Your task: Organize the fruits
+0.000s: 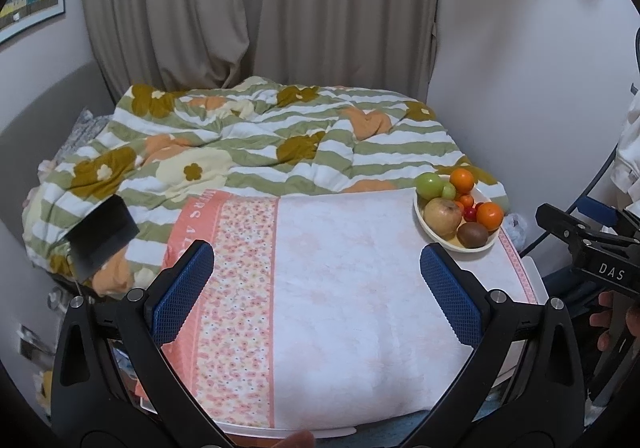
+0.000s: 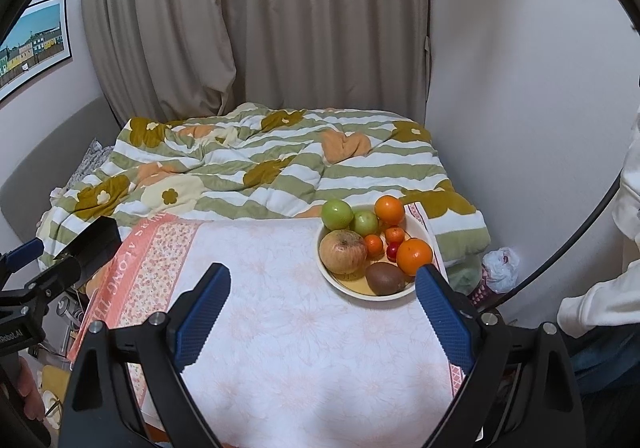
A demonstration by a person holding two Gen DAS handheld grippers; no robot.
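Note:
A cream bowl [image 2: 344,285] [image 1: 448,242] stands at the far right of a table under a pink-white cloth [image 2: 280,328] [image 1: 340,288]. In it lie a large yellow-red apple [image 2: 343,251] [image 1: 442,215], two green apples [image 2: 337,213], two oranges [image 2: 414,256] [image 2: 389,209], a brown kiwi [image 2: 385,278] [image 1: 472,235], small tangerines [image 2: 373,244] and a red cherry [image 2: 393,249]. My right gripper [image 2: 322,280] is open, empty, its right finger just near of the bowl. My left gripper [image 1: 316,262] hangs open over the bare cloth, left of the bowl.
Behind the table lies a bed with a green-striped flowered quilt [image 2: 260,160], curtains beyond. A white wall runs along the right. A white plastic bag [image 2: 500,264] lies low at the right. A person's white sleeve [image 2: 600,304] shows at the right edge.

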